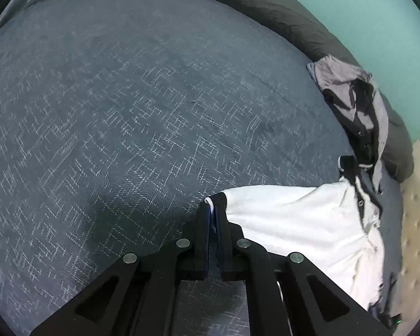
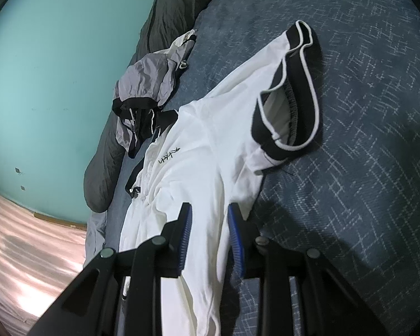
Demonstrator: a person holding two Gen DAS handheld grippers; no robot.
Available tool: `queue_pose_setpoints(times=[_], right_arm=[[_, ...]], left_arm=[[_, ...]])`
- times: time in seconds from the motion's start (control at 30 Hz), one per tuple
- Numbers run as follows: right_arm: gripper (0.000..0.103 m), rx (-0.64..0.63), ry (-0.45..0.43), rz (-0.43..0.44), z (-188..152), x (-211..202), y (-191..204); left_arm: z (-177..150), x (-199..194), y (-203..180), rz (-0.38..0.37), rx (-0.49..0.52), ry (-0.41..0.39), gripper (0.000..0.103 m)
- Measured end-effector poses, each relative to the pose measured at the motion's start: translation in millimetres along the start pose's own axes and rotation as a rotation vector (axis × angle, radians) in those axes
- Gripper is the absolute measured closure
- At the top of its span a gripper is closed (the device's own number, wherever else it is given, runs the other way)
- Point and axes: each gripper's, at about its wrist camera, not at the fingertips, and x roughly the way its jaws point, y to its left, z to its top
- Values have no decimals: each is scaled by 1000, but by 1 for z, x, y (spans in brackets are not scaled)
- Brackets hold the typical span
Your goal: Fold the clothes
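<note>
Left wrist view: sleeve cuff (image 1: 218, 197) half hidden between closed left gripper (image 1: 215, 215) jaws.

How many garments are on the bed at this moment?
2. The white shirt lies on the blue bedspread under the right gripper; a grey-and-black garment sits crumpled beyond it, against the dark bolster. More may be out of view.

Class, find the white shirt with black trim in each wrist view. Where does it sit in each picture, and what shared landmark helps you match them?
Left wrist view: the white shirt lies at lower right, its black-cuffed sleeve pinched in the shut left claw.
Right wrist view: it fills the centre, under the open right claw.
Shared landmark: the crumpled grey and black garment beyond the shirt's collar.
</note>
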Motion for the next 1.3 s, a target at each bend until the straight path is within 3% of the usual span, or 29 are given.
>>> queue_pose_setpoints(times=[0.1,0.2,0.33,0.63,0.9,1.07,1.2,1.3], right_arm=[[73,2,-5,-8,0,-1,-1],[56,8,-17,-30,1,-4,-3],[56,16,-44,-57,7,-13,-4],[56,12,-136,-155,36,-53,-1],[56,-2,-73,-206,54,-46,2],[56,-92,-28,-218,64,-30,15],[57,-111,16,-233,69,-16,17],[76,-118,38,-228,67,-11,16]], left_arm=[[-1,-6,1,2,2,9,96],[-5,-19,5,10,-11,3,94],[-15,-37,1,-9,-6,-6,93],[-61,-70,-31,-81,124,-27,88],[-108,-64,-45,-149,168,27,87],[-134,-62,-52,-181,184,31,86],[-147,-58,-54,-203,173,26,86],[-155,-55,-53,-209,159,21,81]])
